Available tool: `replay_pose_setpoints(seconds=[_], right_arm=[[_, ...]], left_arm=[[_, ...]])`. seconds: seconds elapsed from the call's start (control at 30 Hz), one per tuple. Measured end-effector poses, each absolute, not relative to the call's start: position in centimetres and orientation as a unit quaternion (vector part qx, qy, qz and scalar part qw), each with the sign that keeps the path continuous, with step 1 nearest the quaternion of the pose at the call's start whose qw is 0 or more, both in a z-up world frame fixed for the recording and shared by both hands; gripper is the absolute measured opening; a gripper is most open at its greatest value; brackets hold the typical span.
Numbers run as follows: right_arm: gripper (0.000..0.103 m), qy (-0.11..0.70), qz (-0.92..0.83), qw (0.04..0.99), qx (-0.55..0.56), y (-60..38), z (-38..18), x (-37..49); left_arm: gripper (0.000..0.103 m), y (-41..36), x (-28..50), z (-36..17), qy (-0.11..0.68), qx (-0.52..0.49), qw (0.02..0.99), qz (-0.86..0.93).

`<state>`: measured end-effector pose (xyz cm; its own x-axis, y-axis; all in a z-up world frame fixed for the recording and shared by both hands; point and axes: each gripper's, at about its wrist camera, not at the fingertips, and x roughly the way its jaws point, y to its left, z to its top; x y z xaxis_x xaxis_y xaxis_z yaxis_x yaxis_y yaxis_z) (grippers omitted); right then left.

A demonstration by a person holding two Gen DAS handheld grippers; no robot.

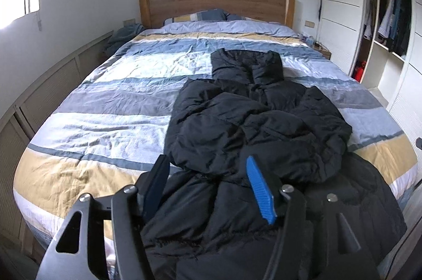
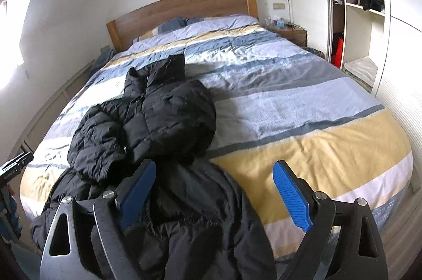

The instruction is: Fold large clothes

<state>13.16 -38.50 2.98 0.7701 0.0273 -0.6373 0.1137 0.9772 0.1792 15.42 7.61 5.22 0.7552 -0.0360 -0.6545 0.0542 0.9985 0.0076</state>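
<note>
Nearest, the left gripper (image 1: pixel 208 186) and right gripper (image 2: pixel 215 191) hover with jaws parted, gripping nothing, above a black puffer jacket (image 1: pixel 253 121) lying crumpled on the striped bed (image 1: pixel 105 105), seemingly mid-fold.

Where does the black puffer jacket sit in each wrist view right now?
Left wrist view: black puffer jacket fills centre to lower right, running under the gripper.
Right wrist view: black puffer jacket lies left of centre, running to the bottom.
Shared landmark: wooden headboard behind the striped duvet.
</note>
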Motion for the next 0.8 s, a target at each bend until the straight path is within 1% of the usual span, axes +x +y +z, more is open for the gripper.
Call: replay_pose_setpoints(seconds=[0.2, 0.4, 0.63, 0.7, 0.8], right_arm=[[0.09, 0.335, -0.025, 0.934, 0.123, -40.9, 4.1, 16.4], [0.091, 0.319, -0.021, 0.94, 0.122, -42.5, 6.7, 22.8], [0.092, 0.309, 0.008, 0.947, 0.088, -41.6, 9.9, 33.8], [0.093, 0.31, 0.028, 0.947, 0.087, -40.9, 10.3, 37.8], [0.093, 0.316, 0.052, 0.943, 0.093, -39.8, 9.8, 43.6]], left_arm=[[0.062, 11.3, 20.8, 6.8, 0.379, -0.014, 0.925, -0.015], [0.062, 14.4, 29.3, 10.8, 0.387, -0.039, 0.921, -0.004], [0.062, 15.8, 41.4, 14.3, 0.39, -0.067, 0.918, -0.01], [0.062, 16.2, 45.4, 14.4, 0.396, -0.084, 0.914, -0.014], [0.062, 16.6, 51.1, 13.2, 0.406, -0.11, 0.907, -0.021]])
